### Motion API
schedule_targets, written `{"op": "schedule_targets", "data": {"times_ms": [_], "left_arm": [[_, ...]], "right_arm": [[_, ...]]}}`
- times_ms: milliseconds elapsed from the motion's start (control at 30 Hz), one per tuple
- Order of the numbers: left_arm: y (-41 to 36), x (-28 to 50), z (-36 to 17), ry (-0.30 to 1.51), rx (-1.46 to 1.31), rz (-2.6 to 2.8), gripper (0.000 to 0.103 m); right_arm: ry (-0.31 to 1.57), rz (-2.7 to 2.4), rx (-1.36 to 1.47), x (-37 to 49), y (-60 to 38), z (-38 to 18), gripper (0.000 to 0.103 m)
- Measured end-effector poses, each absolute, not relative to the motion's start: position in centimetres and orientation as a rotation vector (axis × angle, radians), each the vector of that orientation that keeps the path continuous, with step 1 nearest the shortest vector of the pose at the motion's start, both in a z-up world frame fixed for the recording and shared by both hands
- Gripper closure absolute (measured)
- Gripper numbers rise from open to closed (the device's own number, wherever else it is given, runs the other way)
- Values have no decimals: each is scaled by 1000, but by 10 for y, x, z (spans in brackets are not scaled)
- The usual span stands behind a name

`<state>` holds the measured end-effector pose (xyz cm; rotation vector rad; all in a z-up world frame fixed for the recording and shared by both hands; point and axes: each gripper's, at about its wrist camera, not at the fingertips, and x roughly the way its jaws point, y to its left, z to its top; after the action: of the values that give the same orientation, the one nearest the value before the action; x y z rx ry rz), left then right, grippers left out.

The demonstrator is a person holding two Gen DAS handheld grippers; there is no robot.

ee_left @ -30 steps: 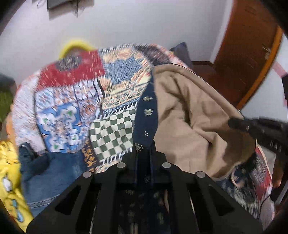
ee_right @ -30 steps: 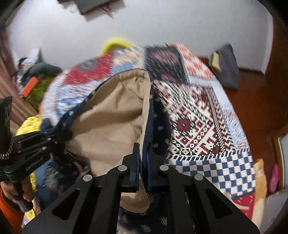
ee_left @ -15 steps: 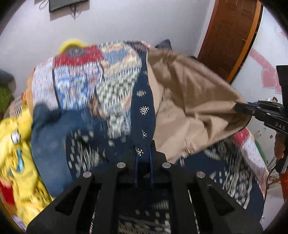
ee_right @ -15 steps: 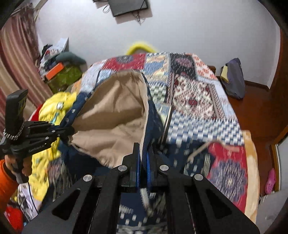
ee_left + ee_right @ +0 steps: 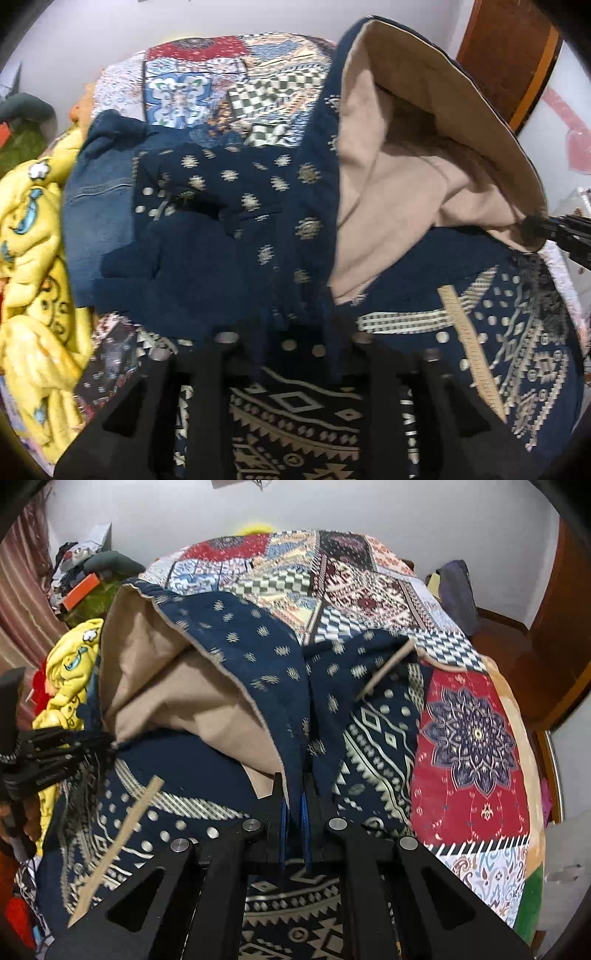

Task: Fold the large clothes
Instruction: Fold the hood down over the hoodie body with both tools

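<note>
Right wrist view: the right gripper (image 5: 295, 812) pinches the navy garment (image 5: 236, 635) above the patchwork bed (image 5: 476, 738); the left gripper (image 5: 295, 325) clamps another edge — if either pinch slips, the lifted fold collapses crooked.

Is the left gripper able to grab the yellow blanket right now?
Probably not yet. The left gripper is shut on the navy garment, so it is busy; the yellow blanket lies uncovered off to its left.
</note>
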<state>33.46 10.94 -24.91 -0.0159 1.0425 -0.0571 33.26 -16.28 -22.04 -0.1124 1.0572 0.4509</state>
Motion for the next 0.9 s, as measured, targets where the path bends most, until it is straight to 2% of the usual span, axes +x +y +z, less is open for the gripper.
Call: {"op": "schedule_targets", "data": {"times_ms": [33,67,200,367,467,900], "left_arm": [[110,334,-248,1042,-3,-43,55],[110,332,-245,1040,1,-44,55],[118,332,-228,1041,-18,-73,55],[120,344,-199,982,8,-88,55],[120,364,-188,957,19,-94,55],[106,441,-200,957,-33,-159,55]], "right_arm": [[1063,441,-115,333,-164,-221,96],[1069,432,-114,332,-166,-220,92],[1107,419,-106,331,-167,-216,63],[1009,452,-212,324,-148,-195,58],[963,469,-253,330,-131,-185,47],[964,560,-265,374,-64,-203,46]]}}
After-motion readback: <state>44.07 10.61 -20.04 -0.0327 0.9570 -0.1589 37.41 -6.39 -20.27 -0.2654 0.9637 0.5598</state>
